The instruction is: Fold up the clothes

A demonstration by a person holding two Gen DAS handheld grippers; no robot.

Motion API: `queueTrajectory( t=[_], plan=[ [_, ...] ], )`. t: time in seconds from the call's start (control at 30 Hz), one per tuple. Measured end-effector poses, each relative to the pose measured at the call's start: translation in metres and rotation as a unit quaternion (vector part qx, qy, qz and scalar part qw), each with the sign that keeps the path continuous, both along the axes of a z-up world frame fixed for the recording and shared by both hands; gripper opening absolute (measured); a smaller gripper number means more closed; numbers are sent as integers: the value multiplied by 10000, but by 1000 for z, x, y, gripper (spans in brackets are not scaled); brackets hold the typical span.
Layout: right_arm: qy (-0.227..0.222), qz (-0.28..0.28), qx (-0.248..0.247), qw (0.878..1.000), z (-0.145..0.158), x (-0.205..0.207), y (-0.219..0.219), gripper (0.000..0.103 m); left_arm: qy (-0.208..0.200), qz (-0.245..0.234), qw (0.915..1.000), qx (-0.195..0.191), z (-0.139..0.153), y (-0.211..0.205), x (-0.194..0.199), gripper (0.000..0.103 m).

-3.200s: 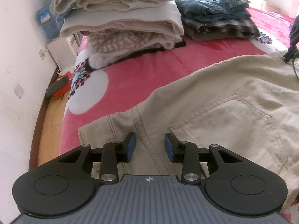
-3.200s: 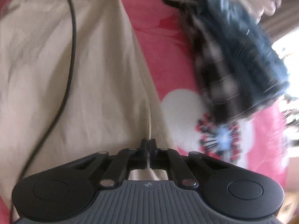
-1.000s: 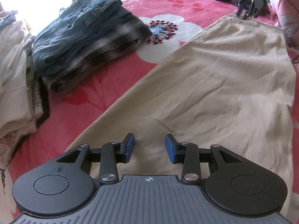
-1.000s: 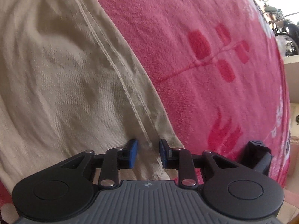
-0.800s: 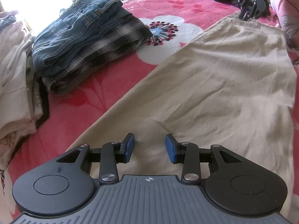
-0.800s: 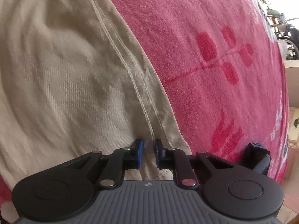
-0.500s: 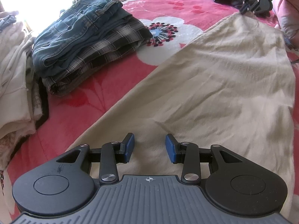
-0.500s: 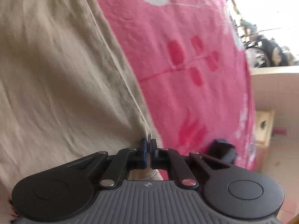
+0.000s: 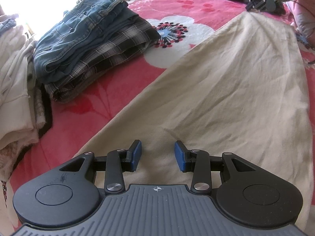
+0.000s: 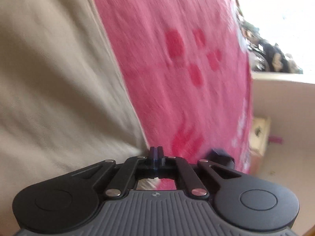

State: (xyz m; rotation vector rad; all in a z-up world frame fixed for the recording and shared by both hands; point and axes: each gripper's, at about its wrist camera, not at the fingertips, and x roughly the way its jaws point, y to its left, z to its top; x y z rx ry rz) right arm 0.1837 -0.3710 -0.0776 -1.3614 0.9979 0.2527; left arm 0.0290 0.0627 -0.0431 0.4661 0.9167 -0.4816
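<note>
The beige cotton trousers (image 9: pixel 226 90) lie spread flat on the bed's pink fleece blanket with white and red flowers (image 9: pixel 173 5), and they serve as the landmark for all else. The left gripper (image 9: pixel 157 153) hangs over the near end of the trousers, its blue-padded fingers (image 9: pixel 135 153) set a moderate gap apart with only flat cloth below them; they hold nothing. At the far corner of the trousers, the right gripper (image 9: pixel 250 7) shows in the left wrist view as a black device with a green light, its tips down on the cloth's corner. In the right wrist view, which is blurred, the right gripper (image 10: pixel 156 153) has its fingers (image 10: pixel 152 153) pressed fully together at the hem edge of the trousers (image 10: pixel 59 78), where cloth meets pink blanket (image 10: pixel 177 68); they have just been closing, and a bit of pale cloth shows behind them, so they pinch the trouser edge. A small dark object (image 10: pixel 220 157) lies on the blanket just to the right of that corner.

To the left of the trousers, well apart from them, sits a folded stack of blue denim garments on top of a dark checked shirt (image 9: pixel 94 45). Further left of that, a taller pile of folded cream and white clothes (image 9: pixel 13 78) rises at the picture's edge. Beyond the trousers' far corner a person's pink sleeve (image 9: pixel 303 17) shows beside the right gripper
</note>
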Motion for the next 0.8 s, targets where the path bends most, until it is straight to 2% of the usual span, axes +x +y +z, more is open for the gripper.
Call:
queueTrajectory(
  t=[0.07,0.13,0.2,0.27,0.37,0.5,0.53,0.67,0.7,0.8],
  plan=[
    [-223,-257,80,9994,4,2,-10,0,-3,2,10000,-15,0,1,0,37],
    [-601,-634,293,9957,21,4,-19,0,-11,7,10000,-34,-1,1,0,37],
    [-1034,-1083,723,9861,49,7,-25,0,-16,11,10000,-45,-1,1,0,38],
    [-1422,-1450,1232,9714,82,2,-24,0,-25,11,10000,-44,-1,1,1,38],
    [-1955,-2031,2239,9329,137,-21,-20,5,-38,31,10000,-56,-1,0,2,38],
    [-2377,-2729,3583,8606,194,-70,-23,14,-68,116,9999,-102,-2,0,4,40],
    [-2442,-2848,3744,8480,202,-83,-24,14,-85,131,9998,-98,-2,0,4,41],
    [-2679,-3187,4162,8084,228,-133,-25,15,-146,194,9997,-86,-2,-1,5,42],
    [-2705,-3248,4186,8038,232,-145,-24,16,-154,219,9996,-94,-2,-1,6,42],
    [-2666,-3361,4044,8077,234,-163,-26,16,-191,280,9994,-94,-2,-3,7,42]
  ],
)
